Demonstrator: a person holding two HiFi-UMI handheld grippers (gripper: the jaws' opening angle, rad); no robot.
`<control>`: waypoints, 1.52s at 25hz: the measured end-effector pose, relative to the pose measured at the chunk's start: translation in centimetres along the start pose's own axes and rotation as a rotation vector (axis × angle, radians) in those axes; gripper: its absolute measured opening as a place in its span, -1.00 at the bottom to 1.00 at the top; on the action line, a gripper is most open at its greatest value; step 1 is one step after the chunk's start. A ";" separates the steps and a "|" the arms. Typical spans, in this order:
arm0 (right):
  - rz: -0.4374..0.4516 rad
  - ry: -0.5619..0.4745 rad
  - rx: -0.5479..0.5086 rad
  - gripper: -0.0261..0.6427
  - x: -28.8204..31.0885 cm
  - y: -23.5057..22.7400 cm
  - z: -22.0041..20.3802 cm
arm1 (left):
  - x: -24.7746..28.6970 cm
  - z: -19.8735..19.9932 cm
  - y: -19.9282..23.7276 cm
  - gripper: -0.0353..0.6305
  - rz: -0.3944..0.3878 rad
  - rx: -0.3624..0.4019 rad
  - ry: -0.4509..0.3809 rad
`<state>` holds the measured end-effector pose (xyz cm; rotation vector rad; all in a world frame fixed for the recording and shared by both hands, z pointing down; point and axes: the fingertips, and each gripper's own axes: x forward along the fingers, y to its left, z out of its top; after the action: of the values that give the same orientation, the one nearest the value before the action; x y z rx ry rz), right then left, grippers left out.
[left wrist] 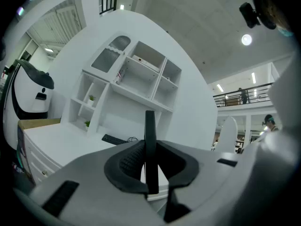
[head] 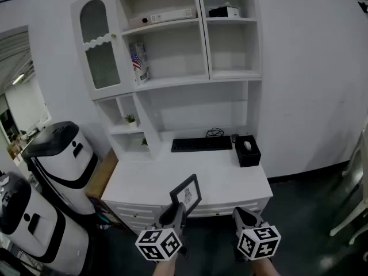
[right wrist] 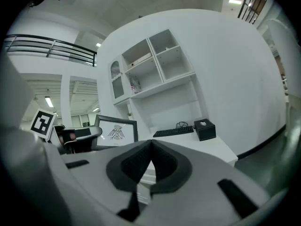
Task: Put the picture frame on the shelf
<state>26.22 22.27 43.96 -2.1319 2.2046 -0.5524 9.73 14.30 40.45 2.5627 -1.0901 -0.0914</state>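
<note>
A black picture frame (head: pixel 187 194) with a white print stands upright in my left gripper (head: pixel 175 213), which is shut on its lower edge in front of the white desk (head: pixel 155 180). Seen edge-on in the left gripper view, the frame (left wrist: pixel 150 147) is a thin dark bar pinched between the pads. The right gripper view shows the frame (right wrist: pixel 116 132) from its face, off to the left. My right gripper (head: pixel 244 218) hangs beside it to the right, shut with nothing between its jaws. The white shelf unit (head: pixel 172 56) rises above the desk.
On the desk lie a black keyboard (head: pixel 201 144) and a black tissue box (head: pixel 248 150). The shelves hold a flat box (head: pixel 163 16), a small flag-printed carton (head: pixel 138 62) and small plants (head: pixel 130 119). White and black machines (head: pixel 60 160) stand at the left.
</note>
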 end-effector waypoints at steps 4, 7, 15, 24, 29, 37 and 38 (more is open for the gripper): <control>0.033 -0.005 -0.005 -0.92 1.4 0.8 0.4 | 0.0 0.7 1.1 -0.69 0.026 -0.001 -0.018; 0.066 -0.008 0.002 -0.92 1.6 1.1 0.4 | -0.6 0.6 1.4 -0.69 0.050 -0.006 -0.031; 0.179 0.001 0.001 -0.92 2.9 3.0 -0.3 | -4.1 0.9 4.0 -0.69 0.185 -0.034 -0.084; 0.370 0.035 0.009 -0.92 5.3 7.7 -1.2 | -8.9 2.6 7.2 -0.69 0.355 -0.029 -0.158; 0.438 0.077 -0.005 -0.91 7.0 9.9 -1.9 | -10.1 3.4 9.1 -0.69 0.413 -0.030 -0.176; 0.474 0.066 -0.024 -0.91 11.1 12.5 -2.4 | -9.2 3.6 13.7 -0.69 0.420 -0.049 -0.197; 0.477 0.070 -0.023 -0.91 11.9 12.9 -2.6 | -9.0 3.6 14.5 -0.69 0.422 -0.056 -0.197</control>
<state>12.39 11.30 45.61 -1.5218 2.6366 -0.5718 -7.26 10.30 41.40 2.2551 -1.6524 -0.2662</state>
